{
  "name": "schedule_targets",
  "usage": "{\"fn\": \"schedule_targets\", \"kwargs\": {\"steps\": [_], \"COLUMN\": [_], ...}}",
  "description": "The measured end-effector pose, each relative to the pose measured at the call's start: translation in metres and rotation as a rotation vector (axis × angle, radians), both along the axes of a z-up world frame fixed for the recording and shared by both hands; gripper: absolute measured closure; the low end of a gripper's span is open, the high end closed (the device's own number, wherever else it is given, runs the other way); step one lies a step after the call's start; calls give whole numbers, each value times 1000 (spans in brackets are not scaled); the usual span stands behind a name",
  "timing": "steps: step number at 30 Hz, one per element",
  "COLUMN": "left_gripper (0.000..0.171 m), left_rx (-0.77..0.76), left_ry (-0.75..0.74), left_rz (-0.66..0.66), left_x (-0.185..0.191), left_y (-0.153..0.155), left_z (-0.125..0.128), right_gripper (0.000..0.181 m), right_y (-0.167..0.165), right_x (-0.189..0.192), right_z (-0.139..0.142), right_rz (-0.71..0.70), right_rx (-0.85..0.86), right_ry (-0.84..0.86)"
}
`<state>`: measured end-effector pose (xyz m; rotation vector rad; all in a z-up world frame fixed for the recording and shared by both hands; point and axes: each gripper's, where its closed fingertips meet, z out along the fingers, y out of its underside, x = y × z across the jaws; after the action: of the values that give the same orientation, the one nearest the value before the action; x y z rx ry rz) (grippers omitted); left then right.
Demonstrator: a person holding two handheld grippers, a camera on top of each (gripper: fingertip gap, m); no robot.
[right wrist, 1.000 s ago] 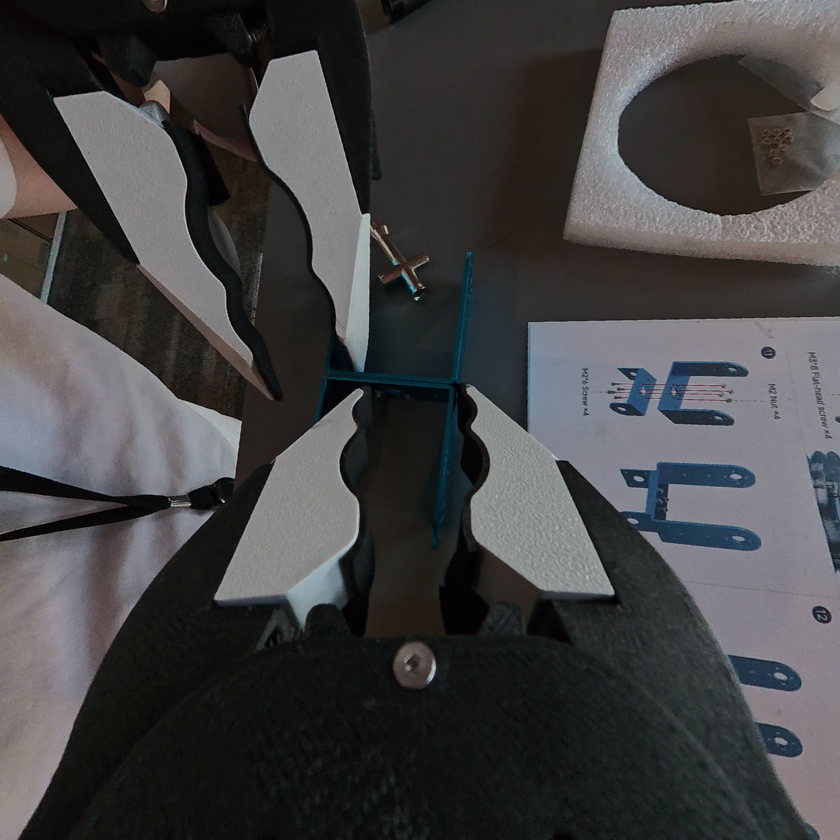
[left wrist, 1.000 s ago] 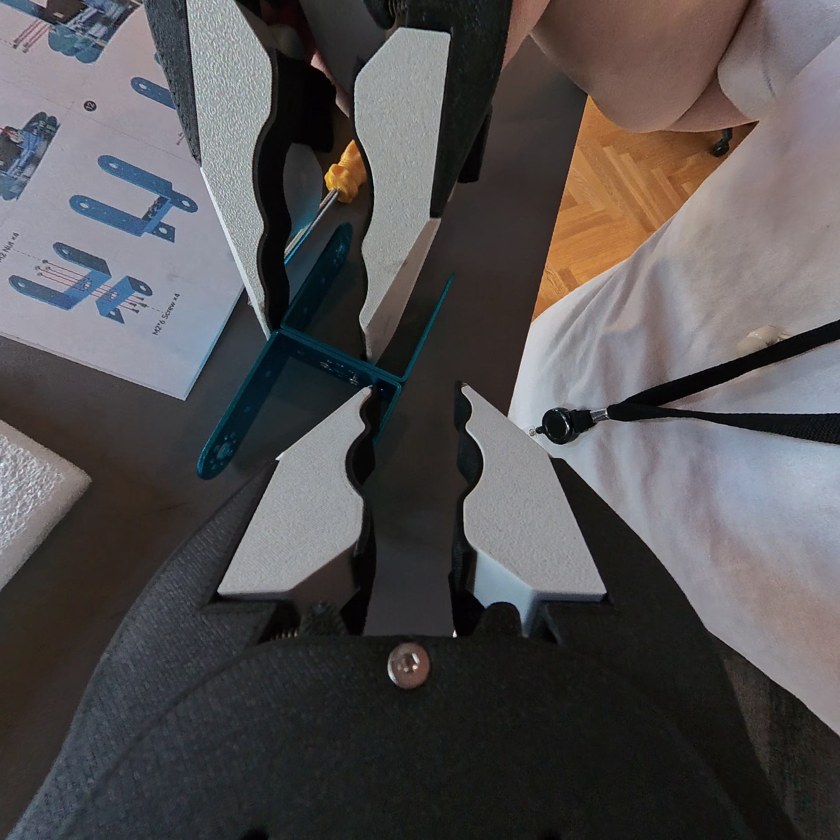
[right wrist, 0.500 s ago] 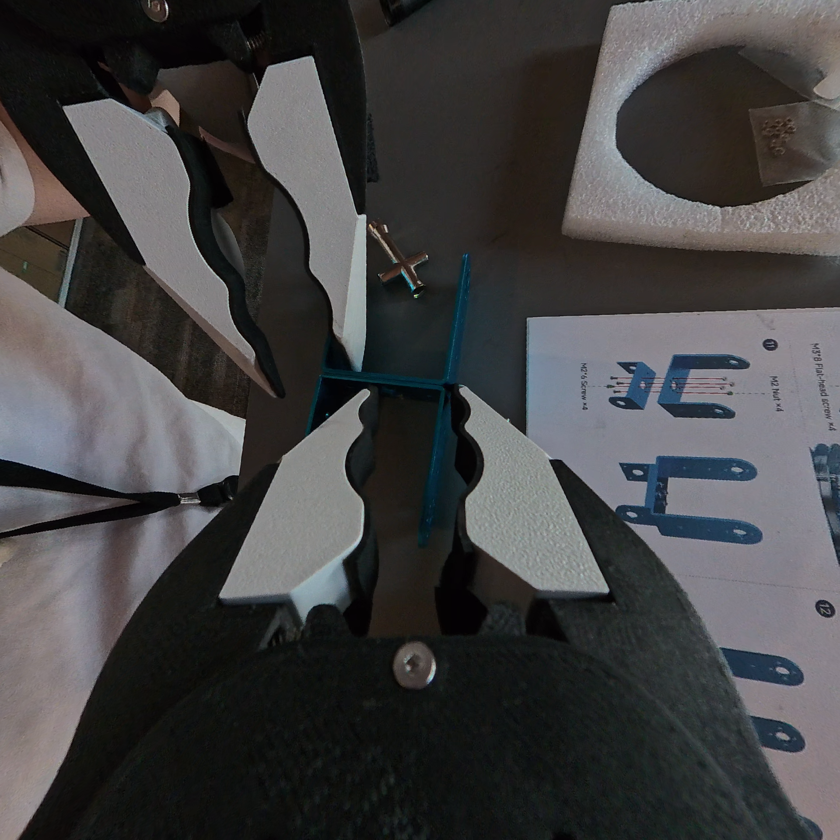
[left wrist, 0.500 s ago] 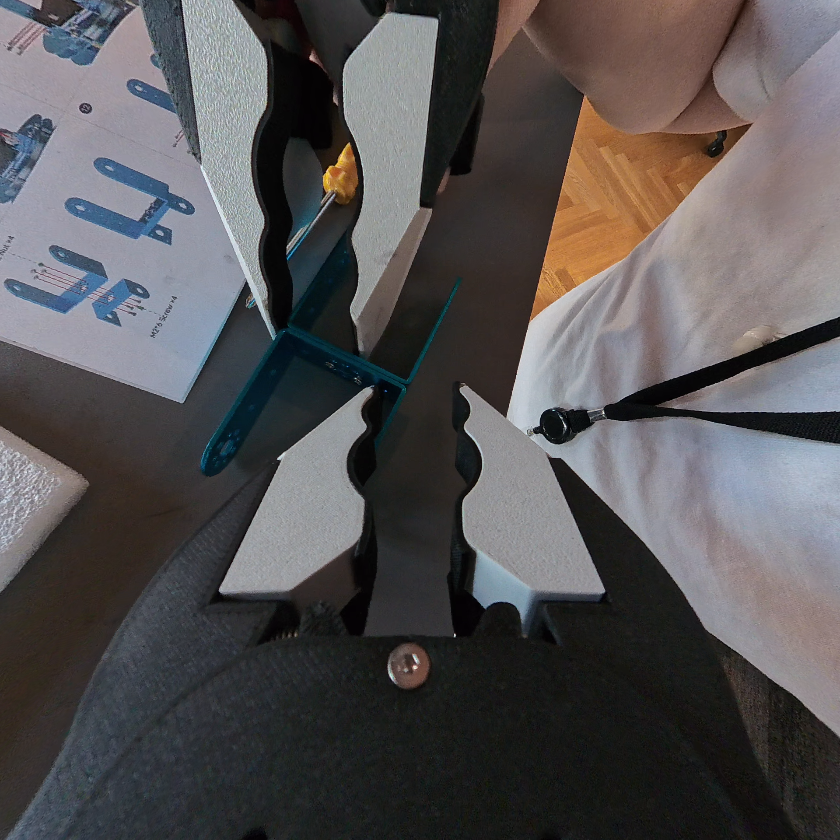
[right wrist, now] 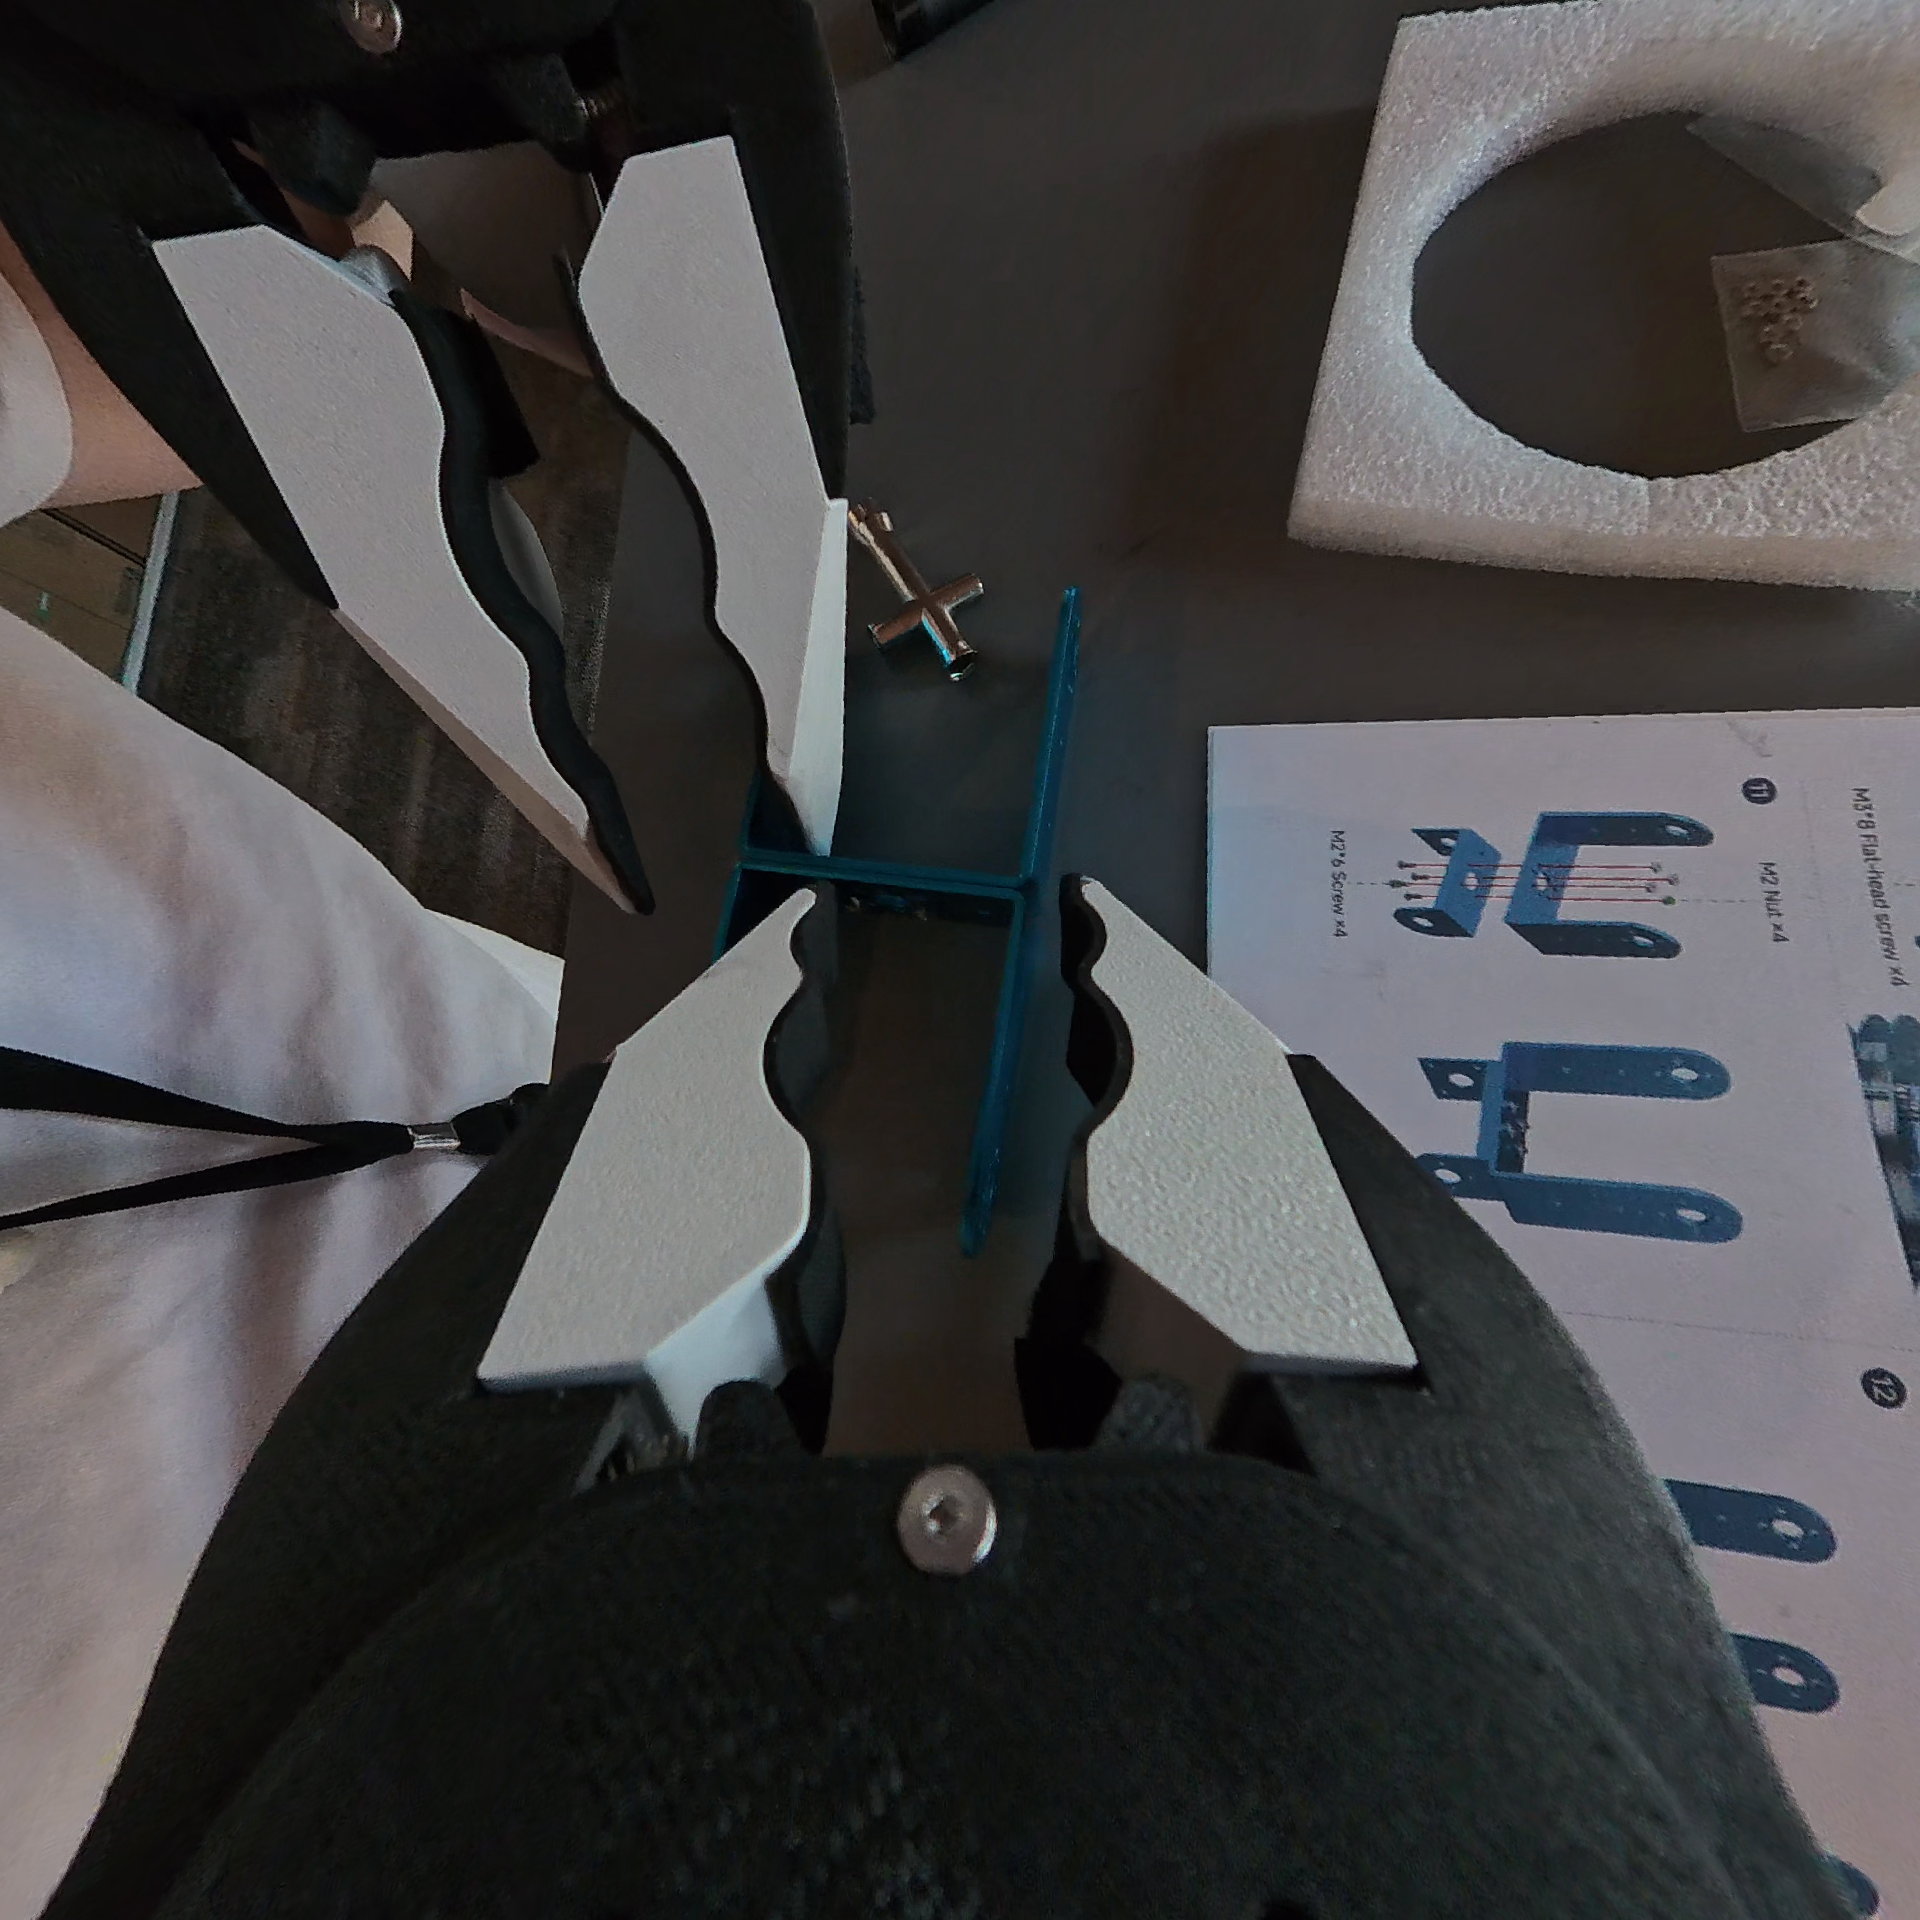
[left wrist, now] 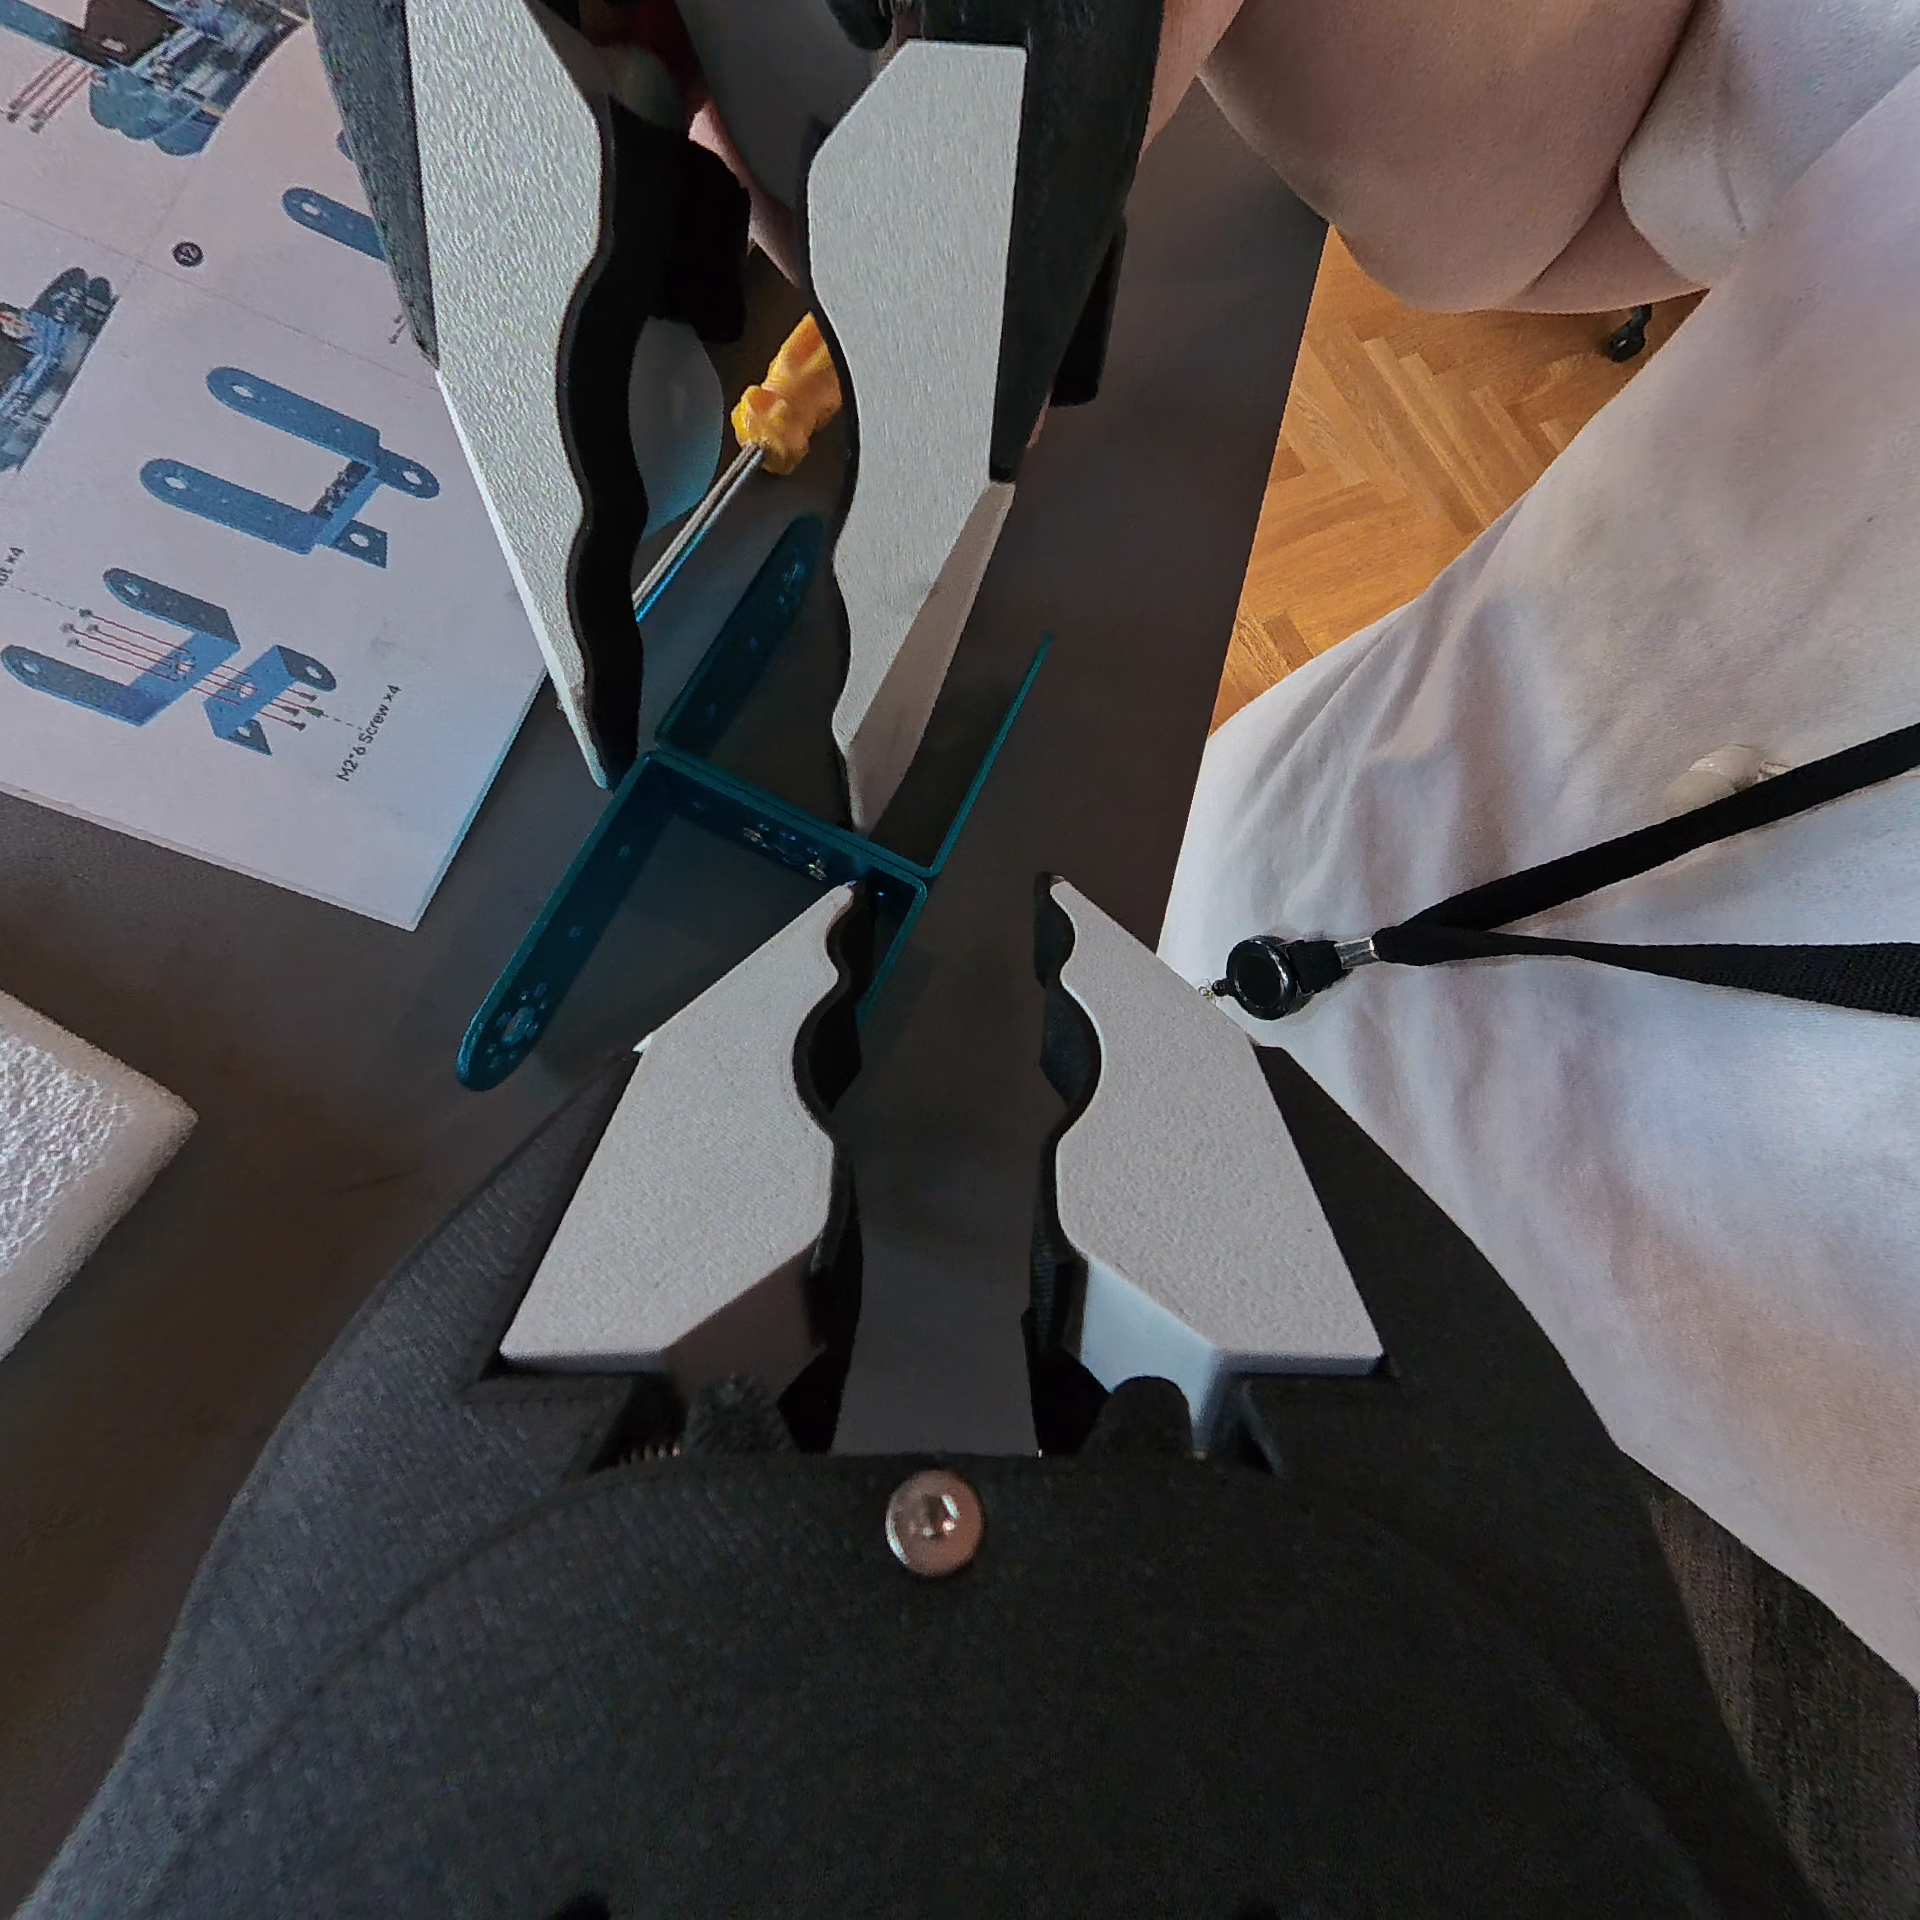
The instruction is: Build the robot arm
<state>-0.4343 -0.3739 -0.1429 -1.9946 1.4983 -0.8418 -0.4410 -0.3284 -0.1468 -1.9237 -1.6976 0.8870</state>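
Observation:
Two blue metal U-brackets stand back to back on the dark table (left wrist: 312, 1039), forming an H. In the left wrist view the near bracket (left wrist: 551, 966) opens toward me. My left gripper (left wrist: 948, 881) is open, its left fingertip at that bracket's right corner and its right finger outside. My right gripper (right wrist: 945, 888) is open. One arm of its near bracket (right wrist: 1003, 1039) lies between its fingers without being clamped. The other bracket (right wrist: 1055, 727) points away. The right gripper also shows at the top of the left wrist view (left wrist: 727, 779).
A yellow-handled screwdriver (left wrist: 784, 405) and a small cross-shaped metal wrench (right wrist: 925, 613) lie beside the brackets. A printed instruction sheet (right wrist: 1558, 1039) lies to one side, white foam with a round hole (right wrist: 1558, 499) and a small parts bag (right wrist: 1787, 322) beyond. A person's white clothing and black lanyard (left wrist: 1558, 935) overhang the table edge.
The right gripper's fingers narrowed a little around the bracket arm, then spread wider again. The left gripper and the brackets have hardly moved.

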Motion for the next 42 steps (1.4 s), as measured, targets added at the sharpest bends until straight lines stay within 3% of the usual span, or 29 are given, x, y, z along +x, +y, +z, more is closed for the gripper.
{"fn": "schedule_targets", "kwargs": {"steps": [18,28,42], "left_gripper": [143,143,143], "left_rx": [7,8,12], "left_ry": [4,1,4], "left_rz": [-3,-6,-11], "left_x": [0,0,1], "left_y": [0,0,-1], "left_z": [0,0,-1], "right_gripper": [152,137,147], "right_y": [3,1,3], "right_x": [1,3,3], "right_z": [0,-2,2], "right_rz": [-9,3,-10], "right_rx": [14,6,8], "right_ry": [-4,-13,4]}}
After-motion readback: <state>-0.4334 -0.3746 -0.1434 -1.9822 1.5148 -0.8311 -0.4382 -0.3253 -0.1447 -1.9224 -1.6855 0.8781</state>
